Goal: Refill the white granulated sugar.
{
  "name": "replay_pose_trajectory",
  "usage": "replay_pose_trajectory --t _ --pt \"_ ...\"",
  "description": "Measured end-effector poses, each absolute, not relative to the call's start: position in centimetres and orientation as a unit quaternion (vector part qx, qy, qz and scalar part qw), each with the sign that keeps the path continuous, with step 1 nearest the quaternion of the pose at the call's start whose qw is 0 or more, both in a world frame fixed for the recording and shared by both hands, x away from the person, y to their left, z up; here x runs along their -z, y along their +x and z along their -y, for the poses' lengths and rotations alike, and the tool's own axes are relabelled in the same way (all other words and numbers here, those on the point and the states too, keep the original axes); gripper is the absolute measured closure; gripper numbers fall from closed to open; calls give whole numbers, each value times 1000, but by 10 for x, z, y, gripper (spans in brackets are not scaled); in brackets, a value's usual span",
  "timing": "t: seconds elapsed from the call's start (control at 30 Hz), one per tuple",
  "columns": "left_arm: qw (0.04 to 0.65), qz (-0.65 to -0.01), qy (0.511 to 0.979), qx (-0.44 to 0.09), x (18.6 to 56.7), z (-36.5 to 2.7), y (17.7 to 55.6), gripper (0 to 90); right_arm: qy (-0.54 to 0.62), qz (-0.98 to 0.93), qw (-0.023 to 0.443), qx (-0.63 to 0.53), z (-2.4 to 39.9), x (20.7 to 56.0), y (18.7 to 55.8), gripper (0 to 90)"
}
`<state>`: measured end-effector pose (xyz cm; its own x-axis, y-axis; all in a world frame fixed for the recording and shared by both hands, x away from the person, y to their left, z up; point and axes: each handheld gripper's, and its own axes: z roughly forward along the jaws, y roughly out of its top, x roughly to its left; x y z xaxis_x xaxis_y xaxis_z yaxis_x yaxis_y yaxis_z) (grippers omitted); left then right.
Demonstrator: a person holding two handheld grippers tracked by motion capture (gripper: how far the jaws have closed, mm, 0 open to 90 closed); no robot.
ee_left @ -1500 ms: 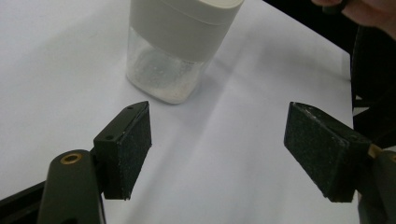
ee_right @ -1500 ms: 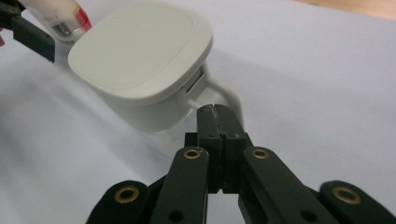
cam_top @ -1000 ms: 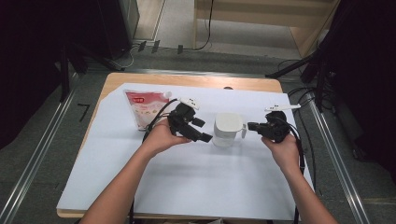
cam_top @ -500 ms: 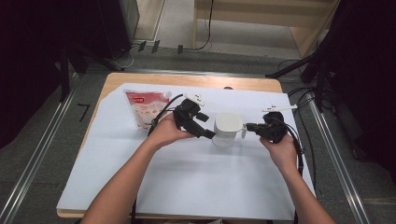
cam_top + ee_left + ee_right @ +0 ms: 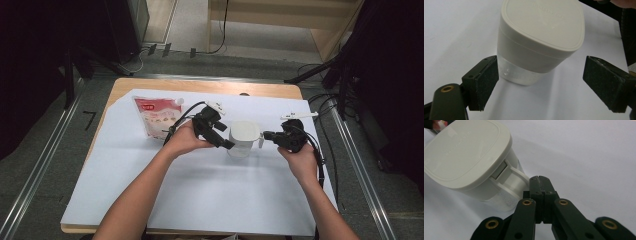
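Note:
A white lidded jug (image 5: 244,137) with a clear lower body stands mid-table on the white sheet. My left gripper (image 5: 225,136) is at its left side. In the left gripper view the left gripper (image 5: 541,85) is open, its jaws having just been opening. The jug (image 5: 536,42) stands just ahead of and between the two pads (image 5: 486,80), untouched by either. My right gripper (image 5: 265,135) reaches in from the jug's right. In the right gripper view the right gripper (image 5: 540,178) is shut, with its tips right at the jug's white handle (image 5: 511,178) and nothing visible between the jaws.
A red-and-white pouch (image 5: 159,117) lies flat at the back left of the white sheet (image 5: 200,190). The sheet covers most of a wooden table (image 5: 200,85). Cables (image 5: 325,165) trail off the right side. Metal rails run along the floor on both sides.
My left hand has moved right and slightly down, closer to the jug, and its jaws stand a little wider. The right hand and the jug have kept still.

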<state>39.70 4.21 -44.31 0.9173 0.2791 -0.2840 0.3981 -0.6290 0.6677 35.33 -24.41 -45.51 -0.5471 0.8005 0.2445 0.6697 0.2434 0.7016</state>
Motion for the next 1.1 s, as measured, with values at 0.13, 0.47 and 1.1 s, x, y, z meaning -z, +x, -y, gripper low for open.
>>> replay_pose_trajectory --t 0.13,0.47,1.1 --pt "387 -188 899 76 447 -38 400 143 469 -783 82 -399 244 455 353 900" --pt "399 -176 897 77 450 -28 404 155 469 -784 86 -397 243 455 353 900" --pt "384 -172 905 60 437 -24 404 174 469 -784 91 -396 242 455 352 900"
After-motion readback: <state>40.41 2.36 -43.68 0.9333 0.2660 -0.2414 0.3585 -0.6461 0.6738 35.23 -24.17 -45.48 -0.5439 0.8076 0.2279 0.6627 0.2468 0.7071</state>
